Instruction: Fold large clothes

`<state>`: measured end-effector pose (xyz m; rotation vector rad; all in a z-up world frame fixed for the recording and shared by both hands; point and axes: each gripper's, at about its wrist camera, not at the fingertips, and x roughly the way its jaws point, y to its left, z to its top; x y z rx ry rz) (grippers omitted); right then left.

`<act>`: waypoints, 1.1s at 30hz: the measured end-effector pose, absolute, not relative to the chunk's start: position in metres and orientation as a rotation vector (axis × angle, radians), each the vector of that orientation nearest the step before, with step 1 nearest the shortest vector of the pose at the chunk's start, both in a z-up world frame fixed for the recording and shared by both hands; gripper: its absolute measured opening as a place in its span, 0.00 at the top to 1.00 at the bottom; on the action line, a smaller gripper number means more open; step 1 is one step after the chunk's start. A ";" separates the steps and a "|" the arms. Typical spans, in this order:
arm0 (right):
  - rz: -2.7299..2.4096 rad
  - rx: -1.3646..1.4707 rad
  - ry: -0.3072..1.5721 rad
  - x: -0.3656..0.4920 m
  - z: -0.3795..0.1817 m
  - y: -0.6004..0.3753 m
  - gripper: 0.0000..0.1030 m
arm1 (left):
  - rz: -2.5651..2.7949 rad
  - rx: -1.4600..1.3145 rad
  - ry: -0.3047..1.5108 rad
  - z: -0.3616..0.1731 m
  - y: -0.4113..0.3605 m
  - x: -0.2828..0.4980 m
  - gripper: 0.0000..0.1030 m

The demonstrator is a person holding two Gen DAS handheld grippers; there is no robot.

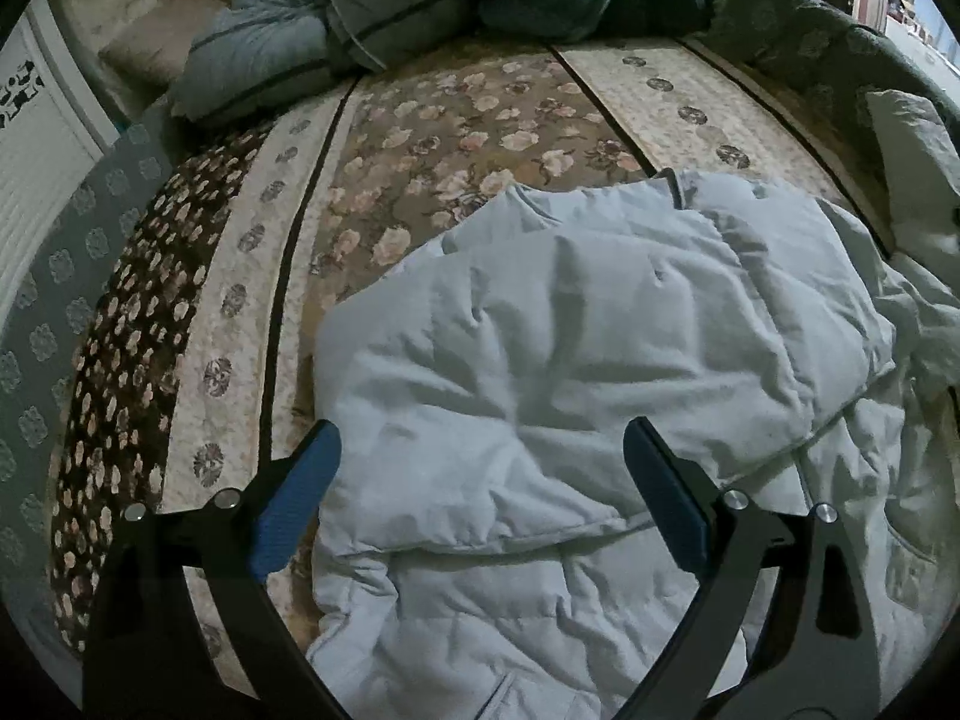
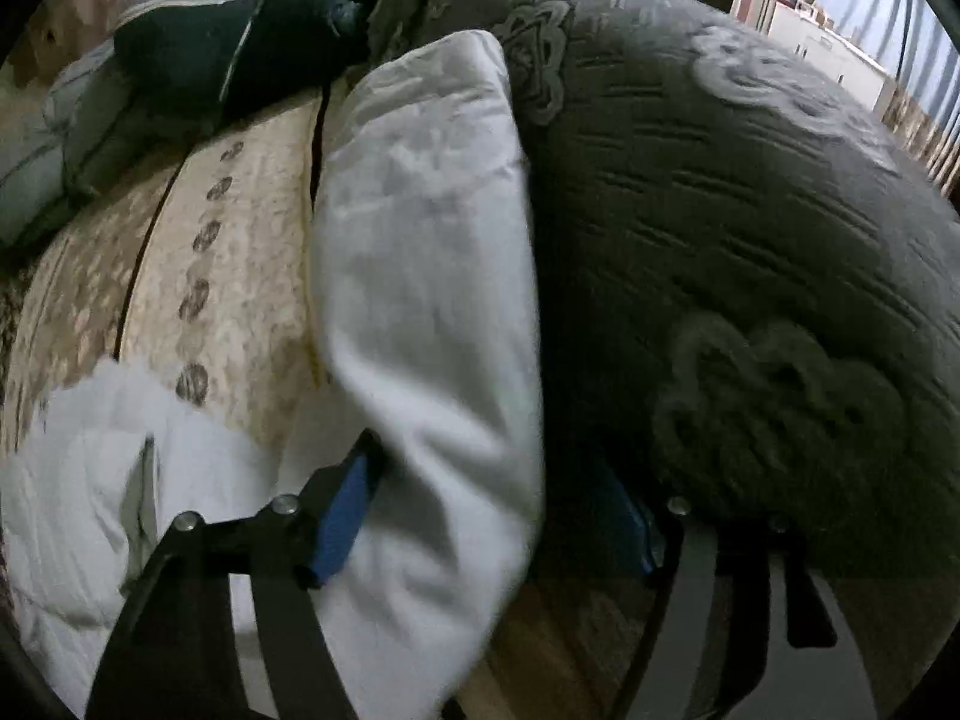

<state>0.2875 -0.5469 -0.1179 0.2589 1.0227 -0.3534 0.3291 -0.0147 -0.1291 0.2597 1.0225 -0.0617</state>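
Note:
A pale blue puffy jacket (image 1: pixel 570 360) lies rumpled on the floral bedspread (image 1: pixel 450 138), with one flap folded over its body. My left gripper (image 1: pixel 480 480) hovers just above the jacket's near part, open wide, with nothing pinched between its blue pads. In the right wrist view the jacket's sleeve (image 2: pixel 426 276) stretches along the bed's right edge and runs down between the fingers of my right gripper (image 2: pixel 486 516). The left pad (image 2: pixel 342 516) lies against the sleeve; the right pad stands apart in shadow, so the jaws are open around the cloth.
Folded blue-grey and dark duvets (image 1: pixel 336 30) are piled at the far end of the bed. A grey quilted cover with embossed motifs (image 2: pixel 750 240) bulges along the bed's right side. A white panelled door (image 1: pixel 42 180) stands at left. Wooden floor (image 2: pixel 540 660) shows below.

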 end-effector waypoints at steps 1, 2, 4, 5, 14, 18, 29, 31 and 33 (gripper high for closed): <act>-0.338 0.270 1.021 0.289 -0.119 -0.546 0.74 | -0.057 0.276 1.018 -0.130 -0.015 0.327 0.08; -0.318 0.279 1.012 0.290 -0.117 -0.543 0.81 | -0.049 0.295 1.012 -0.130 -0.015 0.326 0.08; -0.284 0.221 1.004 0.288 -0.107 -0.528 0.85 | -0.042 0.302 1.006 -0.130 -0.011 0.324 0.08; -0.268 0.182 0.999 0.282 -0.102 -0.518 0.86 | -0.044 0.292 1.009 -0.130 -0.009 0.325 0.08; -0.071 0.029 0.940 0.255 -0.041 -0.426 0.87 | -0.062 0.129 0.988 -0.103 0.020 0.314 0.08; 0.008 0.035 0.937 0.250 -0.034 -0.386 0.87 | -0.042 0.133 0.960 -0.087 0.035 0.303 0.08; 0.163 -0.071 1.087 0.259 -0.089 -0.252 0.87 | 0.041 0.124 0.996 -0.092 0.077 0.287 0.08; 0.146 -0.070 1.135 0.260 -0.099 -0.250 0.84 | 0.054 0.145 1.001 -0.095 0.082 0.281 0.08; 0.131 -0.078 1.172 0.258 -0.103 -0.250 0.82 | 0.055 0.154 1.008 -0.097 0.085 0.276 0.08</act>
